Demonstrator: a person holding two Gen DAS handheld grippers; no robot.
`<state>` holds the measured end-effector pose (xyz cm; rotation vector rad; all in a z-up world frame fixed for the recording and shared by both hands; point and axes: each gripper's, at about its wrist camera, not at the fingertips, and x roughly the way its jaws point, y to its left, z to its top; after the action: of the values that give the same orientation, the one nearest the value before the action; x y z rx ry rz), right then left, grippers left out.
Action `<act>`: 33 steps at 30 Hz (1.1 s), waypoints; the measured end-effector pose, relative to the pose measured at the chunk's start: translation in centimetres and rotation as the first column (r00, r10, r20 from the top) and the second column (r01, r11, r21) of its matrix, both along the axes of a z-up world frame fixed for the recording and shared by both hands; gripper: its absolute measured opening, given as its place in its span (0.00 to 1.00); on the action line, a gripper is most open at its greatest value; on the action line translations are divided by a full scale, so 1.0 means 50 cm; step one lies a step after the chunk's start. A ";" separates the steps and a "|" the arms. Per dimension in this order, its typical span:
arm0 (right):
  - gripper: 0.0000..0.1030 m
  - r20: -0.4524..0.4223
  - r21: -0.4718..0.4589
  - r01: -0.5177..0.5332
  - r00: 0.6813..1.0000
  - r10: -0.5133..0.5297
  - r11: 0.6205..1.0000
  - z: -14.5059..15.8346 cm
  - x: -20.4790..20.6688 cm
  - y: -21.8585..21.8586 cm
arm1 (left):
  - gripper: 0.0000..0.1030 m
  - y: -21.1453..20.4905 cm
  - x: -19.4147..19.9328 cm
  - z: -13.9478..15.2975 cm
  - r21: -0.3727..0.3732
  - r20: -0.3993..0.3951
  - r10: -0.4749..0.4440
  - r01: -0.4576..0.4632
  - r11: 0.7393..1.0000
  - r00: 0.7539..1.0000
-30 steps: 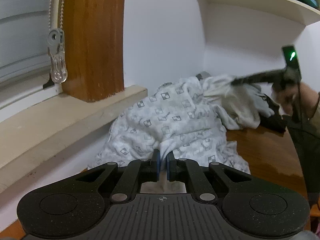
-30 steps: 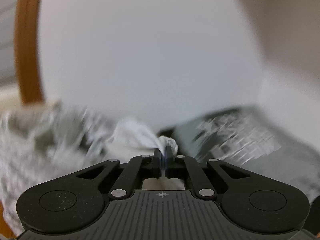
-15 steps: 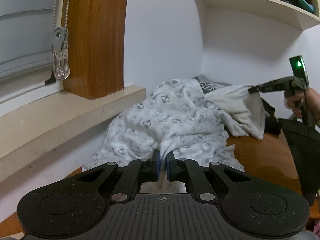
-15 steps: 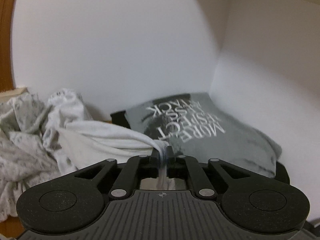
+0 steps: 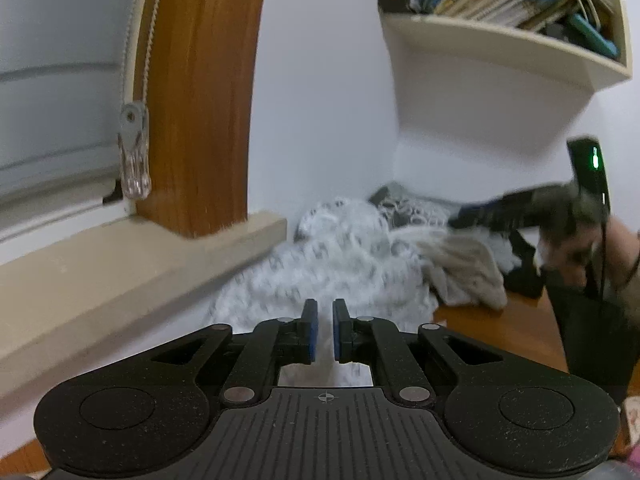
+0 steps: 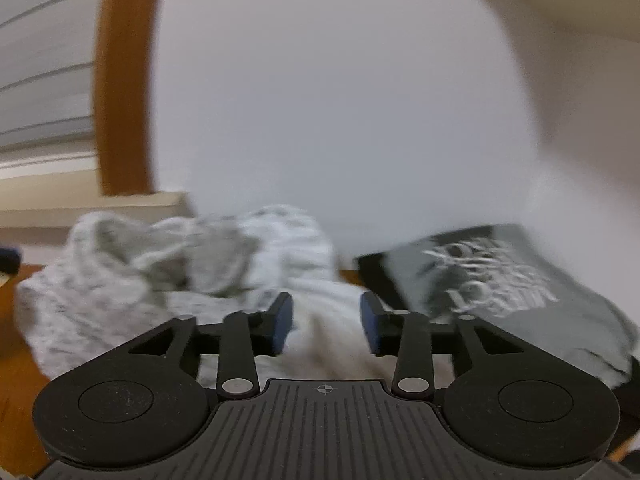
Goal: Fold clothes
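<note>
A white garment with a grey square pattern [image 5: 340, 264] lies heaped on the wooden table [image 5: 500, 328] under the window sill. My left gripper [image 5: 323, 308] is shut on a fold of its near edge. A plain off-white garment [image 6: 324, 320] lies crumpled to the right of the patterned garment [image 6: 100, 280]. My right gripper [image 6: 326, 304] hangs over the off-white garment, its jaws opening and the pads clear of the cloth. In the left wrist view the right gripper [image 5: 464, 218] is blurred, with a person's hand [image 5: 568, 248] behind it.
A folded grey T-shirt with white lettering [image 6: 500, 280] lies on a black garment [image 6: 376, 276] in the corner. The window sill [image 5: 120, 264] and wooden frame [image 5: 200, 100] bound the left side. A shelf of books [image 5: 500, 40] hangs above.
The right gripper has opened and let go of the off-white garment, which dropped onto the pile, and it swung left. The left gripper rose slightly, still gripping the patterned cloth.
</note>
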<state>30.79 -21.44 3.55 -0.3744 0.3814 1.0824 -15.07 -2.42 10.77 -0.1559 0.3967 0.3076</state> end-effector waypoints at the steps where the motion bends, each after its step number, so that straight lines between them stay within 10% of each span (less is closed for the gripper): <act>1: 0.41 -0.001 -0.007 -0.009 1.000 0.009 1.000 -0.005 -0.008 0.007 | 0.15 0.005 0.011 0.010 -0.001 0.001 -0.002 0.002 1.000 1.000; 8: 0.42 -0.036 -0.041 -0.032 0.999 0.031 0.999 -0.040 -0.034 0.012 | 0.60 0.031 0.151 0.051 0.010 -0.060 -0.052 0.053 0.999 0.997; 10: 0.42 -0.040 -0.051 -0.040 0.998 0.038 0.998 -0.046 -0.041 0.004 | 0.52 0.029 0.190 0.041 0.028 -0.110 -0.079 0.082 0.996 0.991; 12: 0.44 -0.054 -0.053 -0.056 0.997 0.053 0.997 -0.050 -0.050 -0.009 | 0.02 0.027 0.213 0.030 0.053 -0.152 -0.095 0.104 0.993 0.984; 33: 0.48 -0.085 -0.074 -0.128 0.989 0.121 0.989 -0.130 -0.049 0.031 | 0.01 0.050 -0.054 -0.003 -0.026 -0.057 0.025 -0.027 0.999 0.998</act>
<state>28.33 -19.88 -2.98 -0.4303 0.4786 1.2094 -17.79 0.09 10.60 -0.1788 0.4550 0.3333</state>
